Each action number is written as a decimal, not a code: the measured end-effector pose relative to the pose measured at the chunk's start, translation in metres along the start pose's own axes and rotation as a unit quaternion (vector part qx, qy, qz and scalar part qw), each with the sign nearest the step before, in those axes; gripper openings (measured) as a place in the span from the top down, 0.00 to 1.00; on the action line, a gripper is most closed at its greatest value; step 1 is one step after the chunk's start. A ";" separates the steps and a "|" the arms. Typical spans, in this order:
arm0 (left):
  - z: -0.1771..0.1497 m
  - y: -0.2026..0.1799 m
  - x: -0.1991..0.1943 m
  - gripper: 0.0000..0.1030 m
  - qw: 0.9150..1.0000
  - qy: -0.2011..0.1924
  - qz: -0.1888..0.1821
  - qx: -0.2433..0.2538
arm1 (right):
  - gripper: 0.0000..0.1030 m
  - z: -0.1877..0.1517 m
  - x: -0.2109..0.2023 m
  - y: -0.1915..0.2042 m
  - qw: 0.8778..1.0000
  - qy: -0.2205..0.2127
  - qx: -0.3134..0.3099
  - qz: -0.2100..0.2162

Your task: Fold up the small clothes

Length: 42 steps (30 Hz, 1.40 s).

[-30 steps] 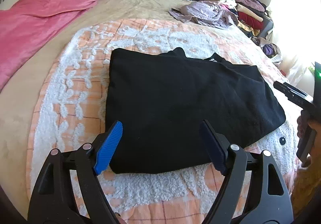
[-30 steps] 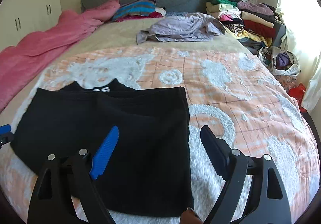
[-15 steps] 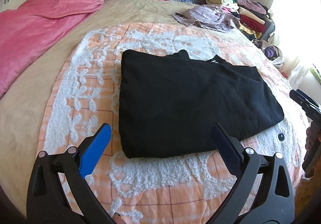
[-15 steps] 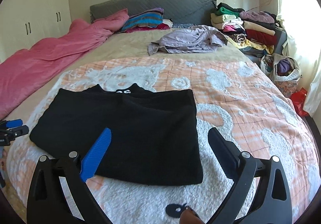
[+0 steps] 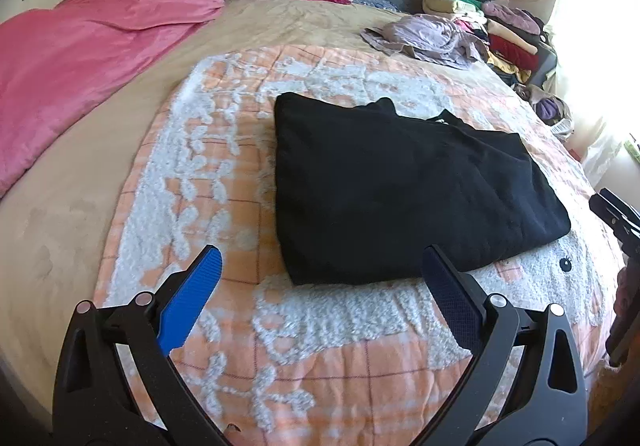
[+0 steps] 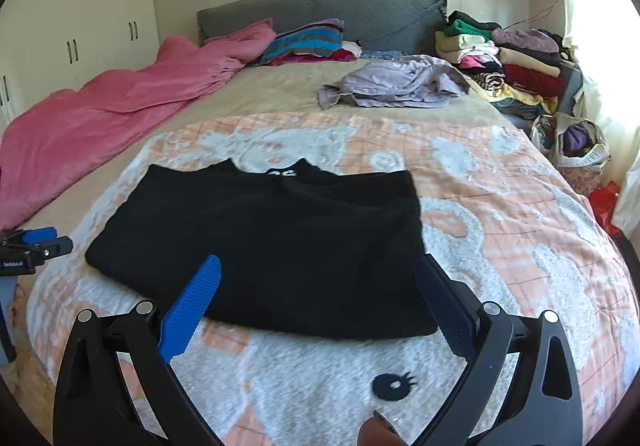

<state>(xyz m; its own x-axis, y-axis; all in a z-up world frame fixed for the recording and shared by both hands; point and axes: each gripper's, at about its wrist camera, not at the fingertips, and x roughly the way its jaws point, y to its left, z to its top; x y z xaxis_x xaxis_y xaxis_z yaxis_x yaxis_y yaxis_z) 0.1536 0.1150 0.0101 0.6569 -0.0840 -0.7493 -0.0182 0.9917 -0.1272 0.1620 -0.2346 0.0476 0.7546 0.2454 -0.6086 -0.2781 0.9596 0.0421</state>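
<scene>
Left claw is spread wide with nothing between its pads, and its jaws have just been opening. Right claw is the same, wide and empty, just opened. Straight ahead of both lies the black top, folded flat into a rough rectangle on the patterned blanket. In the left view it sits up and right of the claw, near corner just beyond the dark pad, long axis running toward the right edge of frame. In the right view its near edge lies just past the pads, so that claw looks nearer, I'd say. Nothing blocks either path. Farther out: a lilac garment crumpled at upper right, a pink duvet along the left, stacked clothes by the window.
</scene>
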 end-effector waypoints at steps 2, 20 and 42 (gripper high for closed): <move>-0.002 0.004 -0.003 0.09 1.000 0.000 0.000 -0.003 | 0.06 -0.001 0.000 0.006 1.000 0.001 -0.003 0.002; -0.024 0.047 -0.012 0.09 0.999 0.009 0.016 -0.036 | 0.05 -0.012 0.004 0.072 0.998 0.009 -0.043 0.040; -0.014 0.089 -0.011 0.09 0.996 0.004 0.048 -0.069 | 0.05 -0.016 0.034 0.153 0.988 0.028 -0.124 0.093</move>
<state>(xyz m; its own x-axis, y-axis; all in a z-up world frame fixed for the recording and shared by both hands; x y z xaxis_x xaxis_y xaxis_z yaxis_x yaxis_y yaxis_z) 0.1345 0.2031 -0.0023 0.6411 0.0083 -0.7674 -0.1845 0.9723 -0.1436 0.1357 -0.0818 0.0206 0.6446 0.3988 -0.6523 -0.5509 0.8338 -0.0347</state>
